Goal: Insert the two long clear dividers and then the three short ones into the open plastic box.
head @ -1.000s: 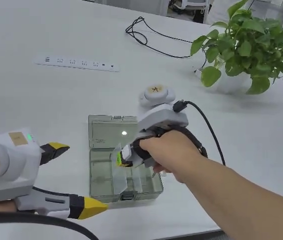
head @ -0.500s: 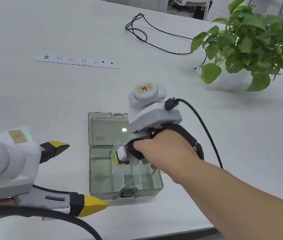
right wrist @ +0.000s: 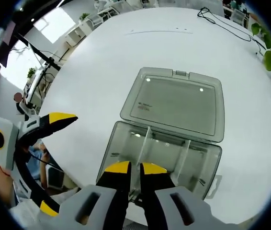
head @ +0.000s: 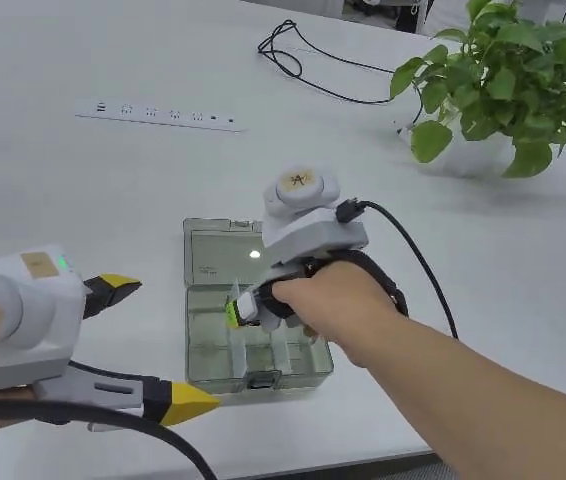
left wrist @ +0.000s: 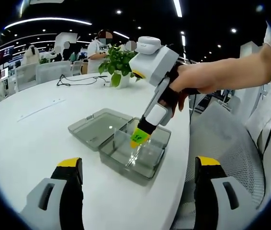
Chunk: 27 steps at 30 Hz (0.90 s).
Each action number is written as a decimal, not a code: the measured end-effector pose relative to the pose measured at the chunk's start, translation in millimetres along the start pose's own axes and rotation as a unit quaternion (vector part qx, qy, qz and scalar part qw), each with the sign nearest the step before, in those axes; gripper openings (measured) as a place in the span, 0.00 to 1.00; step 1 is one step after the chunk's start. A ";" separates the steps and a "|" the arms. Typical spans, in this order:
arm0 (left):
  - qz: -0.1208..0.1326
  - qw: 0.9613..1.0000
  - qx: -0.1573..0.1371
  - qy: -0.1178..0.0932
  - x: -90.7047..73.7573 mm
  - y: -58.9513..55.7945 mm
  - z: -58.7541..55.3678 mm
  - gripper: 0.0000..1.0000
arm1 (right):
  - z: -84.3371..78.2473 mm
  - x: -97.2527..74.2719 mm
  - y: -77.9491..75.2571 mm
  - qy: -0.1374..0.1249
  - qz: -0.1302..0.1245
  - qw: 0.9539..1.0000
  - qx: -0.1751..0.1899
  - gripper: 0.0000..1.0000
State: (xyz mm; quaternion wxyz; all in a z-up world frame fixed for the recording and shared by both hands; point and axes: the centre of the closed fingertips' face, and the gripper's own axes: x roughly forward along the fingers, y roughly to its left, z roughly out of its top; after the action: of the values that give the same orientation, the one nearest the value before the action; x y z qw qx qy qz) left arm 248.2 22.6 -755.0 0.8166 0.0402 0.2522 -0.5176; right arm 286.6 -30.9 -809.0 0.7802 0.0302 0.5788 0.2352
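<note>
The open plastic box [head: 199, 345] sat near the counter's [head: 83, 200] front edge. The right claw [right wrist: 134, 168] pinched narrow on a clear divider [left wrist: 133, 154] in its tray. The left claw [left wrist: 139, 163] gaped wide nearby.

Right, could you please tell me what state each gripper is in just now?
Left gripper: open, holding nothing.
Right gripper: closed on a clear divider in the box.

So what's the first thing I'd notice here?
Probably the right gripper in the middle of the table, holding a clear divider down in the open plastic box. Then the left gripper at the near left, its yellow tips wide apart, and the leafy green plant at the far right.
</note>
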 end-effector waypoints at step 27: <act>0.001 1.000 0.000 -0.001 -0.8 1.9 1.8 1.00 | -5.9 12.9 -2.0 0.007 0.017 1.000 0.012 0.10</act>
State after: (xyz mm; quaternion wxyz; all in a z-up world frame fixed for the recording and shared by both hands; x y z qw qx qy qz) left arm 250.3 23.6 -753.5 0.8174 0.0405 0.2515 -0.5167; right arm 284.6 -28.9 -823.0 0.7714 0.0479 0.5867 0.2418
